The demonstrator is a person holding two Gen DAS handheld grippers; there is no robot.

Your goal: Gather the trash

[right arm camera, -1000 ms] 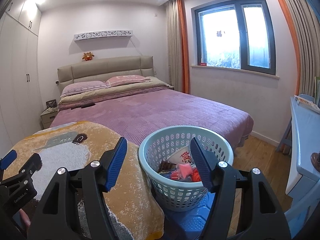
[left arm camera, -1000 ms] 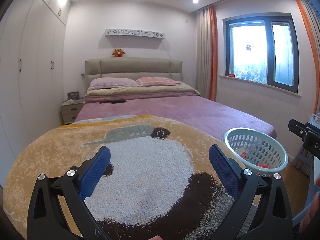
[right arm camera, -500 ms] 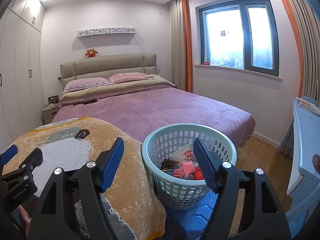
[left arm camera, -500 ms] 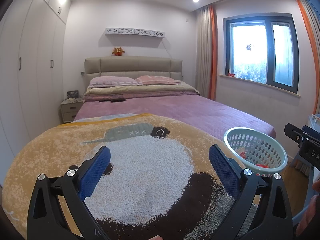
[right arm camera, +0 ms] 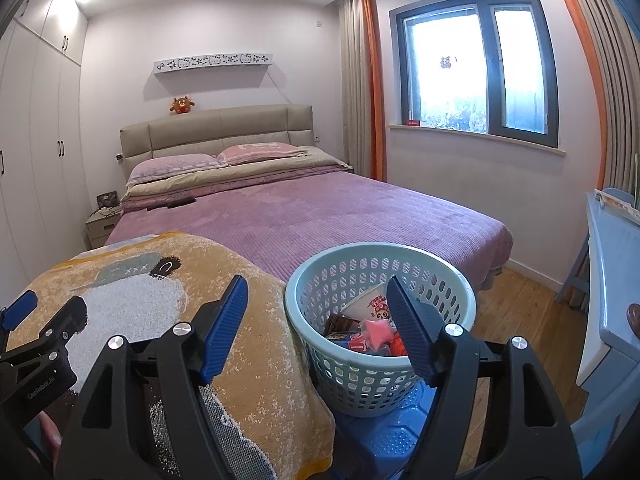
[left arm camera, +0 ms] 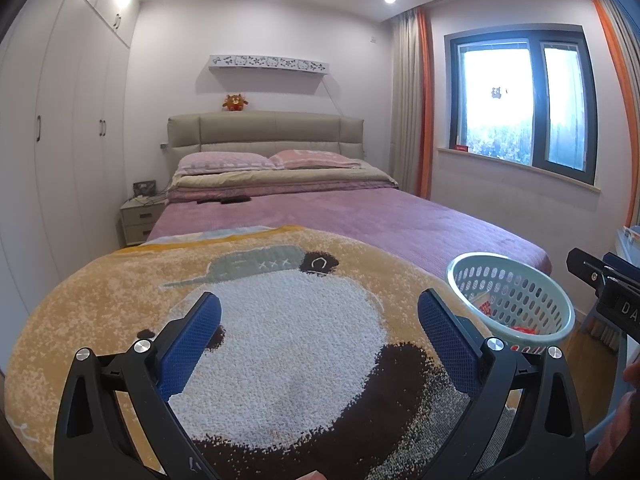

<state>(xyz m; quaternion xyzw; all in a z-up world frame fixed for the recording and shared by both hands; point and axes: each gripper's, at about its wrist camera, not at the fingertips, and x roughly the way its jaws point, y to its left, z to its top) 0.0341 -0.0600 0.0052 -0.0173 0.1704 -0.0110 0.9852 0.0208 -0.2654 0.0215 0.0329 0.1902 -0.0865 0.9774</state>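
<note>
**Both fingers empty over the bed, trash in the basket**

I hold my left fingers (left arm camera: 319, 314) wide apart over the blanket (left arm camera: 280, 340), a yellow one with a white and brown cartoon figure, spread on the foot of the bed (left arm camera: 360, 220). Nothing sits between the blue pads (left arm camera: 192, 344); they hang clear above the cloth.

My right fingers (right arm camera: 316, 300) are spread a moderate way and empty too, their gap having just widened a little, with nothing between them. They point past the edge of the blanket toward the basket (right arm camera: 460, 292), a pale green one with a perforated wall. It stands on a blue stool (right arm camera: 396, 436) just beside the foot of the bed, over the wooden floor (right arm camera: 520, 292).

The trash (right arm camera: 372, 328) lies inside the basket: a paper cup with a red print, a pink piece, a dark wrapper and some red scraps, piled on the bottom. From the left view the basket shows at right, beyond the blanket's edge, with red bits visible through its rim, and my right tool juts in at the far right.

Two pillows (left arm camera: 272, 160) lie at the headboard, and a window (right arm camera: 476, 64) with orange curtains lights the wall on the right.
</note>
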